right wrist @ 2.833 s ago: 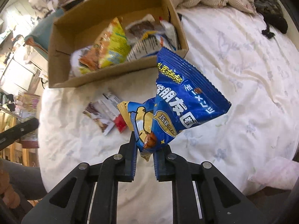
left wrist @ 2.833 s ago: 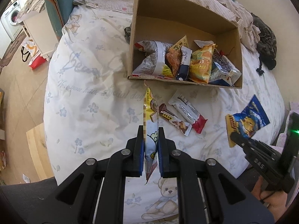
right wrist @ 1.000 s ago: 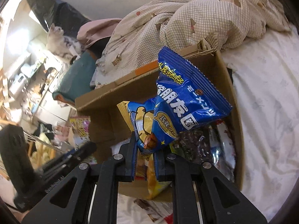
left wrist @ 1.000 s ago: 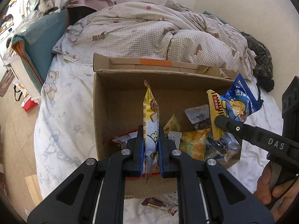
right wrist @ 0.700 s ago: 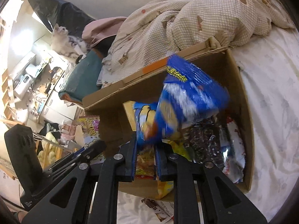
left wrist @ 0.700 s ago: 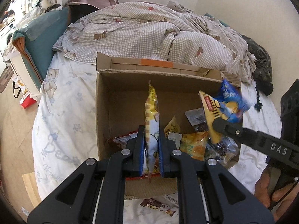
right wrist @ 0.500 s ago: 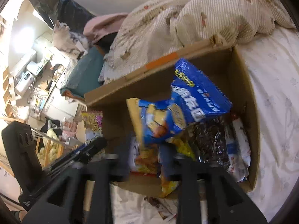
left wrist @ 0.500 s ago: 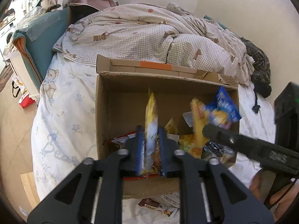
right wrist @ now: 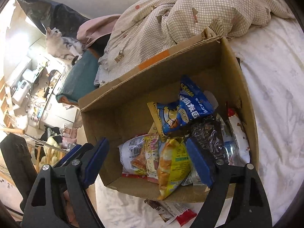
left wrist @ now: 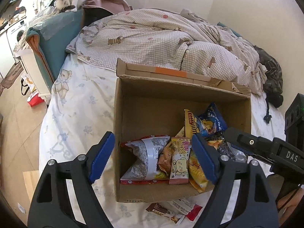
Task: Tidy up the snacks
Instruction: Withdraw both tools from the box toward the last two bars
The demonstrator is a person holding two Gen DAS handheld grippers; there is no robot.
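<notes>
While both the left gripper (left wrist: pixel 152 159) and right gripper (right wrist: pixel 150 161) are opening with nothing between their jaws, most snacks (left wrist: pixel 179 161) are seen in the box (left wrist: pixel 121 117) ahead, and two bars (left wrist: pixel 172 210) are left on the bed below it.

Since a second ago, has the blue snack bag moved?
Yes. The blue snack bag has dropped out of the right gripper, which is opening, and now lies inside the cardboard box on the other packets.
</notes>
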